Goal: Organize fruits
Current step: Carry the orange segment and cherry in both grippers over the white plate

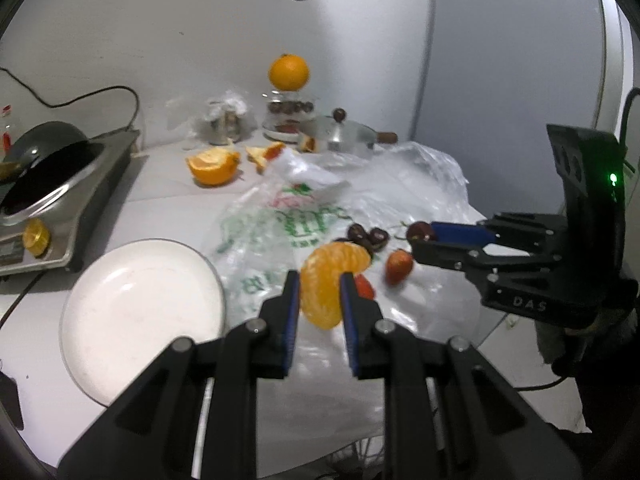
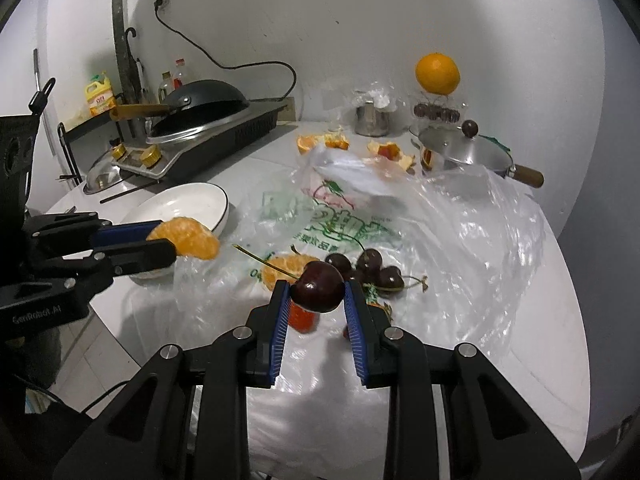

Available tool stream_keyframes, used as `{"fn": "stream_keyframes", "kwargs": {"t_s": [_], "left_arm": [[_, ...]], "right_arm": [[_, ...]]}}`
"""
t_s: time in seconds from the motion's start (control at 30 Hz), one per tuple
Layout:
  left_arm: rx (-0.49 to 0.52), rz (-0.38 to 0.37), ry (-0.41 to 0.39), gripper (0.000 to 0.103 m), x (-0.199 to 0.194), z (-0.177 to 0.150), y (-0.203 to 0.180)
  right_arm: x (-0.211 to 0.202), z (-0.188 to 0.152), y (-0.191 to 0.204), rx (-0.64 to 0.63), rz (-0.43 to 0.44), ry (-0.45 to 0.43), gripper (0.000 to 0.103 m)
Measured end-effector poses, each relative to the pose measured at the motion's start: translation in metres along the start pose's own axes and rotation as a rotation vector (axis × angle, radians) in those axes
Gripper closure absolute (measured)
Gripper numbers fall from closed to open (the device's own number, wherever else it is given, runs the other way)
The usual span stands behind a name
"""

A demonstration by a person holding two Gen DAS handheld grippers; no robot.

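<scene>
My left gripper [image 1: 319, 278] is shut on a peeled orange half [image 1: 332, 264], held above the plastic bag just right of the white plate [image 1: 140, 312]. In the right wrist view this left gripper [image 2: 168, 240] and its orange half [image 2: 192, 238] hang in front of the plate [image 2: 192, 196]. My right gripper [image 2: 316, 288] is shut on a dark cherry [image 2: 319, 286] with a long stem, lifted over the bag. A second peeled orange piece [image 2: 286, 268], a few loose cherries [image 2: 368, 266] and a strawberry [image 1: 399, 266] lie on the bag below.
A crumpled printed plastic bag [image 2: 460, 220] covers most of the white table. A stove with a wok [image 2: 208, 116] stands at the left. Orange peels [image 1: 214, 166], a lidded pot [image 2: 464, 152] and a whole orange [image 2: 437, 73] on a jar are at the back.
</scene>
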State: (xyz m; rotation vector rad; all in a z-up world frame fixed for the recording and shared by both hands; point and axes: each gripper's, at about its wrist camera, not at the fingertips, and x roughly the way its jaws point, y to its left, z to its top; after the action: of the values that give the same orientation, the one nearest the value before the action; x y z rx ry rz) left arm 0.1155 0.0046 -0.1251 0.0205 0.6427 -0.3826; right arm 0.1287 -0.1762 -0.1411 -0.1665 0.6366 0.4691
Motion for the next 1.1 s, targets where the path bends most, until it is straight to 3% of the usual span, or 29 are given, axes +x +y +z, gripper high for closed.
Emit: {"fn": "stream_keyframes", "kwargs": {"t_s": [0.67,1.1], "left_arm": [[-0.122,0.093,-0.035,0.083,-0.034,-0.026,0.08],[-0.159,0.152,-0.025,0.083,-0.035,-0.043,0.118]], "right_arm": [[0.022,0.03,0.069,-0.084,0.041,0.015,0.073],[0.049,0.04,0.112,-0.142,0.087,0.053,0.073]]}}
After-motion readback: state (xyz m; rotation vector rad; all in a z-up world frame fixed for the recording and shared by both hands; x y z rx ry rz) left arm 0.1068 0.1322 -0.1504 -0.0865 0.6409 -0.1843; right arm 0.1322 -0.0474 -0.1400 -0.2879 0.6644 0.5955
